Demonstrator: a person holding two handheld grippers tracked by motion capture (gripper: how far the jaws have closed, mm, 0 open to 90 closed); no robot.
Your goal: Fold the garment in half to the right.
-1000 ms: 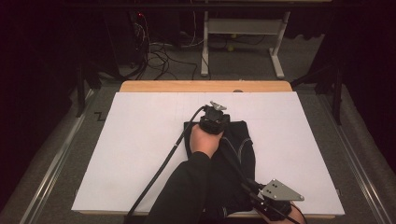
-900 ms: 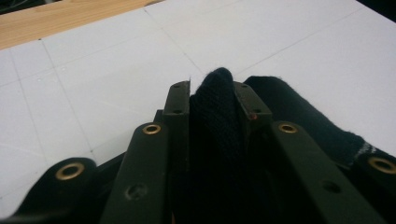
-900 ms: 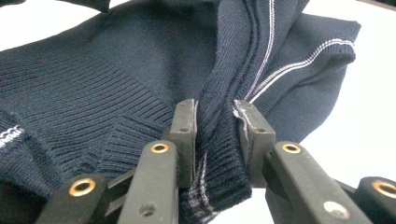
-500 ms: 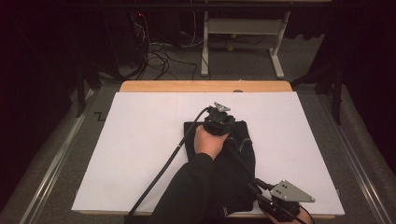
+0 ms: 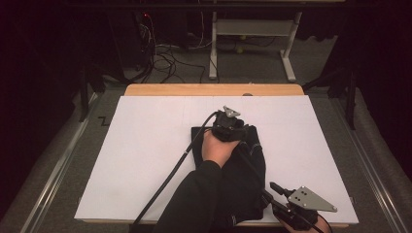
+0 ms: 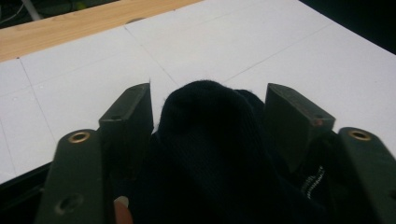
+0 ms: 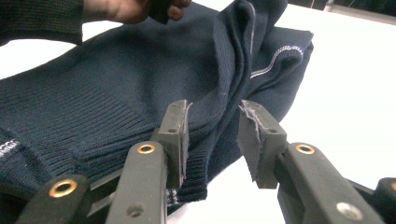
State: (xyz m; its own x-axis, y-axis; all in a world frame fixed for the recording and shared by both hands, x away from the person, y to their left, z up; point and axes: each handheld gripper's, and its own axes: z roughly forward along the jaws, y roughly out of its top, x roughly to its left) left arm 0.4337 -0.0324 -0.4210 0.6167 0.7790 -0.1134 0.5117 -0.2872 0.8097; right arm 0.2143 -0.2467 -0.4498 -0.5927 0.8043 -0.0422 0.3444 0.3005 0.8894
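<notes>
— Sweater, dark navy: how does it lie in the high view?

— Folded, on the white worktop right of centre, long axis running from the near edge toward the far edge. The left claw sits at its far end, the right claw at its near right corner. Bare worktop lies wide open to the left and beyond the far end; the near end reaches the worktop's edge.

— And the left gripper view?

— A bunched hump of sweater rises between the jaws, which have just been opening and stand clear of it.

— The right gripper view?

— Jaws have just been opening; a ribbed fold runs between the parted pads. Whether they pinch it, I cannot tell.
</notes>
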